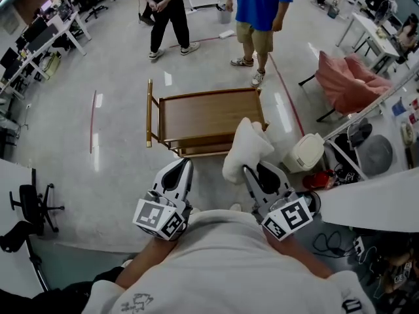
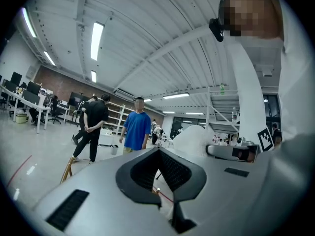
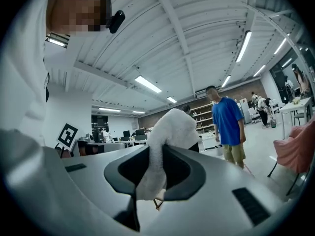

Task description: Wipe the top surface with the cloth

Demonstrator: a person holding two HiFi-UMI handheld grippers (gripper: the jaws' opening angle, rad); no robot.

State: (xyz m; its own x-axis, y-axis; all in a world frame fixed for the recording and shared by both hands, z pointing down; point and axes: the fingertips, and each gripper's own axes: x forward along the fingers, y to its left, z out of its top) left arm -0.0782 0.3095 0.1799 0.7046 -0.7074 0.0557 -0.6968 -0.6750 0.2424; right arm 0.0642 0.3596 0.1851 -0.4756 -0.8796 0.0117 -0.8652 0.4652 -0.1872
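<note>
The right tool point(image 3: 156, 154) is clamped on a white cloth point(image 3: 170, 127). Its jaws pinch the lower part, so most of the fabric bunches up above the tips as a loose pad. That grip looks deliberate: a soft wad out in front can meet a flat surface before the hard jaws do. In the head view the same right tool point(image 1: 252, 170) is held close to the person's body and tilted upward, with the cloth point(image 1: 245, 148) standing up out of it.

The left tool point(image 2: 157, 151) has its jaws together with nothing between them. It sits low on the person's left point(image 1: 185, 165), level with the other one – probably just carried along, or kept free to steady something.

Ahead on the floor stands the wooden serving cart point(image 1: 203, 113). Its flat brown top is bare and a brass-coloured handle point(image 1: 149, 113) runs along its left end. From above, the cloth overlaps the near right corner of the cart, but it is raised and I judge it is not yet touching the top – wiping has not begun.

Beyond the cart stand a person in a blue shirt point(image 1: 260, 5) and a person in black point(image 1: 163, 8), both well clear of it
</note>
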